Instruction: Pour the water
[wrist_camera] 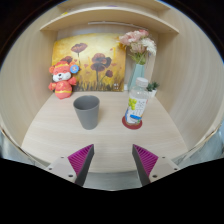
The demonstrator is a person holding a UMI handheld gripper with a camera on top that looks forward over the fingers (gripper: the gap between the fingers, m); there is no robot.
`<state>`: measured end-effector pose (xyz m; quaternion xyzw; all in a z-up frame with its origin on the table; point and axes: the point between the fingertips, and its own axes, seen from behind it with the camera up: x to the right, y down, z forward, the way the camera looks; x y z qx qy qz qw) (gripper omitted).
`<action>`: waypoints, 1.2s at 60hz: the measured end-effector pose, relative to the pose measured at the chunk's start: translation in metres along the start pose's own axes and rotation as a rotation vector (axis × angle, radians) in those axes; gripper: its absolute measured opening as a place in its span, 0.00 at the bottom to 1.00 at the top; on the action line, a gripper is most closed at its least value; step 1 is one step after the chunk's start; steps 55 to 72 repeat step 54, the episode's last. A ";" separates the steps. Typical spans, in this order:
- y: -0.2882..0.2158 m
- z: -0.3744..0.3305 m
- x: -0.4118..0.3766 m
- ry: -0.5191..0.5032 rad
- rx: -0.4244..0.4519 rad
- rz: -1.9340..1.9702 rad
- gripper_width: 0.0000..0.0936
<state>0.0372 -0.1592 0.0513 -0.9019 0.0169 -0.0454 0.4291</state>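
Grey and upright, the cup (87, 111) stands on the wooden table (50, 135), with the water bottle (136, 104) just beside it to the right on a red coaster (131, 124), seemingly capped, though that is hard to tell. Behind the cup sit a stuffed toy (63, 78), a flower painting (85, 58) and a vase of flowers (137, 55). Well short of the cup, the gripper (113, 160) hangs wide open and empty, so nothing looks begun: grasping the bottle, lifting and pouring all remain.

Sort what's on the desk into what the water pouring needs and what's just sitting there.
For the job: water bottle, grey cup, open tongs short of both.
Lying about: fox plush toy, flower painting, vase of flowers, red coaster under the bottle.
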 end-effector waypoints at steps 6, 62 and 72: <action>-0.031 -0.035 -0.027 -0.023 0.049 0.002 0.83; -0.123 -0.171 -0.099 -0.117 0.240 0.015 0.83; -0.123 -0.171 -0.099 -0.117 0.240 0.015 0.83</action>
